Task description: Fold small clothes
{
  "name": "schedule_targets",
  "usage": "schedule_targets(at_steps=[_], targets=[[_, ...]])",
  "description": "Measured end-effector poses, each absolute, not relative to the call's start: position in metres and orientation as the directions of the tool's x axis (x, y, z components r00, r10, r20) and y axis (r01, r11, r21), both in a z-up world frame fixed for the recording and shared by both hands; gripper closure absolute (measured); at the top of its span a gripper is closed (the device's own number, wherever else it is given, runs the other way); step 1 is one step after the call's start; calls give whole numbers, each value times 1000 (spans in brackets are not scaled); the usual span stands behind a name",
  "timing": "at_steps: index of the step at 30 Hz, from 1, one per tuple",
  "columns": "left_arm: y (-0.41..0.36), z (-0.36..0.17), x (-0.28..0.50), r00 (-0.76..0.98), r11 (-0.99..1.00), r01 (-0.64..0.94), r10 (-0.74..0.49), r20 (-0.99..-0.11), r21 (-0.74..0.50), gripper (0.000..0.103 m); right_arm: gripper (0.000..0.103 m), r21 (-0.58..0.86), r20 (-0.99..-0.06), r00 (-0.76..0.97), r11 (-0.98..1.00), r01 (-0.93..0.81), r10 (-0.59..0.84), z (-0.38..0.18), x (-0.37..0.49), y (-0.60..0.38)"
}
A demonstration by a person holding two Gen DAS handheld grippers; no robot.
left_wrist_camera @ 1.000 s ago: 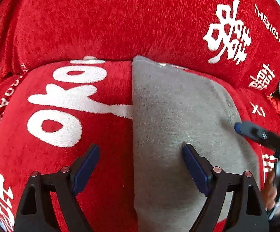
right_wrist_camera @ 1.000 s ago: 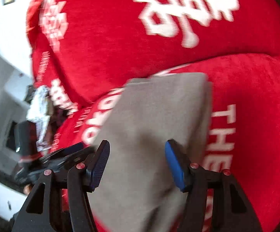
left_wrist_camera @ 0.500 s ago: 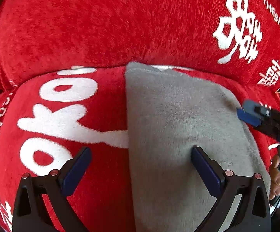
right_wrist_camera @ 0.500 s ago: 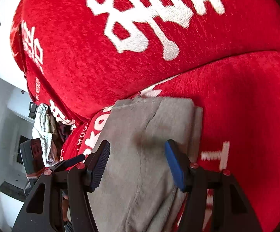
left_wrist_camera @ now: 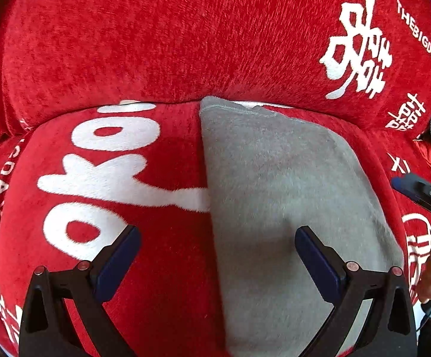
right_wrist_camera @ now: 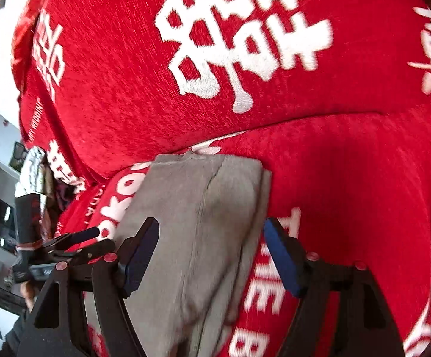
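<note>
Left tongs [left_wrist_camera: 215, 255], lower frame: jaws wide, empty, above the folded grey garment [left_wrist_camera: 289, 193], whose left edge runs between them. Right tongs [right_wrist_camera: 211, 248], lower centre: jaws opening, the garment [right_wrist_camera: 203, 223] beneath them, pads clear of it. The garment lies on the red sofa seat [left_wrist_camera: 156, 267], its far end at the backrest [left_wrist_camera: 156, 44] in the upper frame.
</note>
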State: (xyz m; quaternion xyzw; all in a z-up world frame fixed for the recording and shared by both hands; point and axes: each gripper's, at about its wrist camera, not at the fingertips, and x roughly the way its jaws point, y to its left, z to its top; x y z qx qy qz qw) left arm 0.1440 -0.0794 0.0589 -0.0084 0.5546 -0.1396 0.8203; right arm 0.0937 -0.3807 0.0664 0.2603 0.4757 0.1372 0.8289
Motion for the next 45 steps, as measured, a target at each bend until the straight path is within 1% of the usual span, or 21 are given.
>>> schedule_targets(at_steps=[3, 8, 11, 12, 17, 18, 23, 24, 25, 26, 27, 28, 29, 31, 34, 36, 39, 45], targets=[[-73, 56, 140, 326, 954, 217, -271, -906, -207, 0, 25, 549, -733, 503, 835, 37, 459, 66, 78, -381], [-76, 47, 141, 253, 917, 224, -382, -889, -330, 0, 25, 554, -746, 465, 832, 32, 478, 58, 71, -366], [-84, 42, 143, 224, 912, 233, -389, -893, -339, 0, 25, 548, -766, 432, 835, 53, 475, 47, 76, -361], [-86, 38, 146, 208, 912, 232, -387, -898, -339, 0, 25, 555, -766, 427, 829, 62, 481, 44, 77, -360], [-84, 17, 158, 116, 872, 205, -472, -874, -444, 0, 25, 611, -754, 376, 785, 102, 539, 21, 88, -354], [-84, 16, 158, 117, 870, 209, -475, -872, -446, 0, 25, 614, -758, 356, 782, 107, 546, 15, 90, -350], [-97, 16, 160, 119, 865, 251, -473, -873, -435, 0, 25, 620, -747, 370, 780, 86, 552, 11, 98, -337], [-101, 17, 159, 119, 863, 259, -475, -872, -434, 3, 27, 619, -747, 368, 781, 81, 554, 11, 99, -335], [-105, 19, 158, 119, 855, 272, -485, -866, -441, 17, 34, 609, -753, 365, 790, 70, 548, 12, 98, -331], [-108, 21, 157, 125, 854, 280, -485, -866, -438, 17, 45, 591, -764, 360, 805, 57, 536, 12, 98, -327], [-110, 23, 155, 145, 861, 281, -474, -869, -423, 24, 48, 579, -770, 359, 814, 48, 527, 13, 97, -325], [-112, 25, 155, 156, 861, 288, -473, -867, -419, 32, 56, 575, -772, 362, 817, 46, 523, 14, 97, -325], [-113, 27, 156, 167, 861, 296, -474, -865, -414, 35, 62, 574, -771, 367, 818, 44, 521, 15, 96, -326], [-112, 32, 155, 181, 860, 308, -473, -862, -407, 44, 66, 561, -773, 377, 828, 31, 510, 19, 95, -325], [-112, 38, 151, 199, 865, 333, -453, -869, -375, 49, 68, 497, -799, 387, 868, -3, 460, 29, 93, -315], [-114, 41, 149, 210, 870, 341, -439, -874, -356, 49, 69, 464, -811, 393, 886, -21, 434, 36, 92, -309], [-111, 45, 146, 221, 872, 341, -437, -872, -351, 51, 70, 450, -811, 405, 893, -32, 423, 44, 90, -305], [-110, 56, 133, 251, 878, 358, -418, -873, -318, 52, 71, 424, -811, 420, 904, -57, 407, 61, 83, -295]])
